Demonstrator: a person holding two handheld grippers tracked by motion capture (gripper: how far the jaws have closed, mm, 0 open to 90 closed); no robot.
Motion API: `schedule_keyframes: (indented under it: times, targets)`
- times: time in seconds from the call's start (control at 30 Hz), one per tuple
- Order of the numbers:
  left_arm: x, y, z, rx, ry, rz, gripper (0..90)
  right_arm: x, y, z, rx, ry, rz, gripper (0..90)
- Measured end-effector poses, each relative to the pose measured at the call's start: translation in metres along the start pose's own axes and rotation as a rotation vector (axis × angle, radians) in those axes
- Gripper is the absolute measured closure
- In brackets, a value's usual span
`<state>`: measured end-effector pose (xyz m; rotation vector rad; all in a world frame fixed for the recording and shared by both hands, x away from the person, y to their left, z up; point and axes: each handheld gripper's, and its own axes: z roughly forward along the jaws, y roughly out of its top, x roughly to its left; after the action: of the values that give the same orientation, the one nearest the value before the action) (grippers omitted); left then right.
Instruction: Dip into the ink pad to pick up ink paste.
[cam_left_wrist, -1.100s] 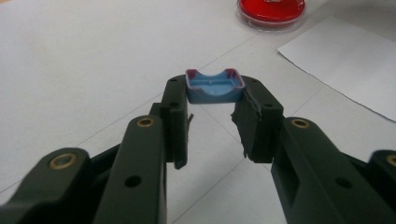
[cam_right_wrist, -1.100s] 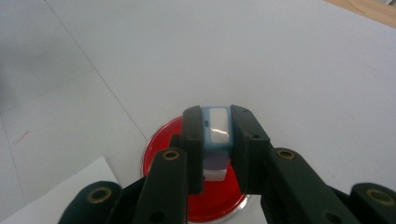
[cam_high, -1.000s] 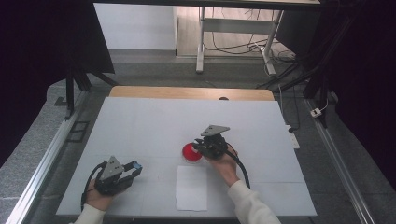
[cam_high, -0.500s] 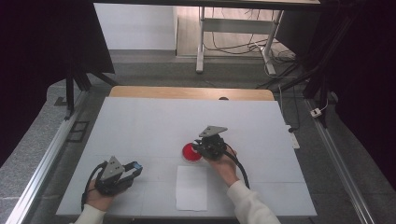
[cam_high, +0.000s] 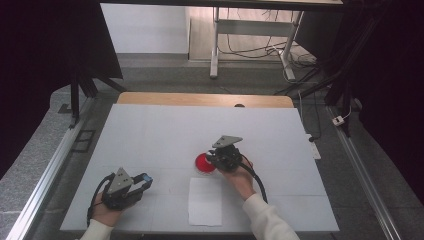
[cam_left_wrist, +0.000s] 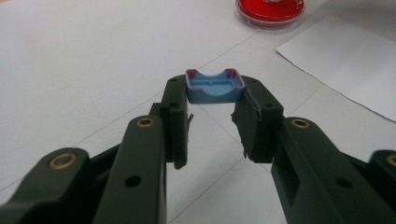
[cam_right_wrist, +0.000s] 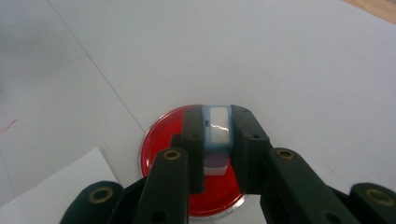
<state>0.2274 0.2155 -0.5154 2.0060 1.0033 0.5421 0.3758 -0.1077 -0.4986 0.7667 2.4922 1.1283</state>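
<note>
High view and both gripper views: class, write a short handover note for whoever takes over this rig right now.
Left gripper: shut on the blue cap, low over the table, away from the dish.
Right gripper: shut on the small stamp, held over the red ink pad dish; contact with the ink cannot be told.
White paper sheet lies near the person, just below the dish, unmarked.
Done: cap is off the stamp.
Left, probably: ink the stamp, press it on the paper, recap.

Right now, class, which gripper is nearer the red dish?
Right. The right gripper hovers directly over the red dish; the left gripper sits well off to its left.
</note>
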Motion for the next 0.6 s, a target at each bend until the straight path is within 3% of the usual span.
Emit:
schedule_keyframes:
  times: [0.6]
  targets:
    - [0.0008, -0.0002, 0.0007, 0.001, -0.004, -0.002, 65.2, -0.0002, 0.0005, -0.0022, -0.016, 0.0, 0.011, 75.7]
